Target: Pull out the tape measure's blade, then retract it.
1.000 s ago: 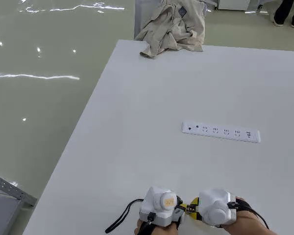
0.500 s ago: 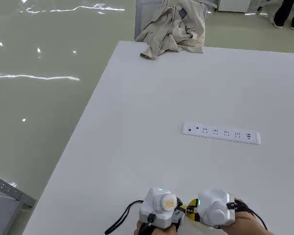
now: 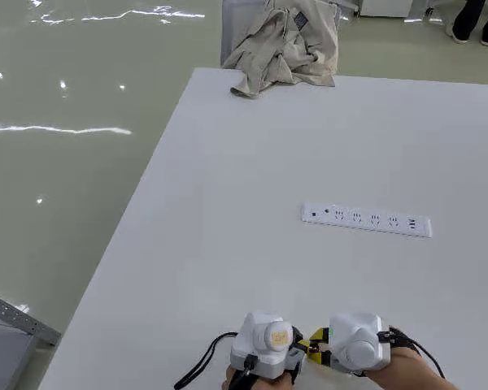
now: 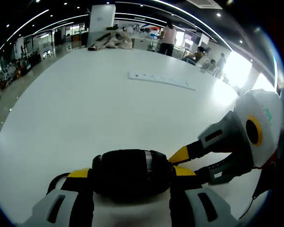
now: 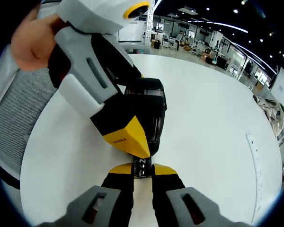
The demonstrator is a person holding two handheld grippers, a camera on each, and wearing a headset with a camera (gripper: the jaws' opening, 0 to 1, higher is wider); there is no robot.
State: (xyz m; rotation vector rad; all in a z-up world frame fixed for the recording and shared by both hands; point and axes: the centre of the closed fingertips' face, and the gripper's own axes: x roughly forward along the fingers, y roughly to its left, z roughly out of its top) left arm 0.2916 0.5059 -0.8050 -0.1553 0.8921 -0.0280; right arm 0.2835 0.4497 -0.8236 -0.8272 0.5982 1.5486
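Fingers [image 4: 78, 173] of the left gripper [image 4: 132, 174] are closed on the black tape measure [image 4: 131, 165], one on each side of its case, at the near edge of the white surface [image 3: 228, 203]. Fingers [image 5: 164, 169] of the right gripper [image 5: 141, 171] are pinched tight on the blade [image 5: 141, 163] tip just beside the case, with the blade barely out. A power strip [image 3: 366, 219] lies well apart, farther up the surface.

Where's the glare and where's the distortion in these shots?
Head view: light streaks glare on the glossy floor. Left gripper view: fisheye curves the table, window light blows out white. Right gripper view: tape measure and blade are sharp.
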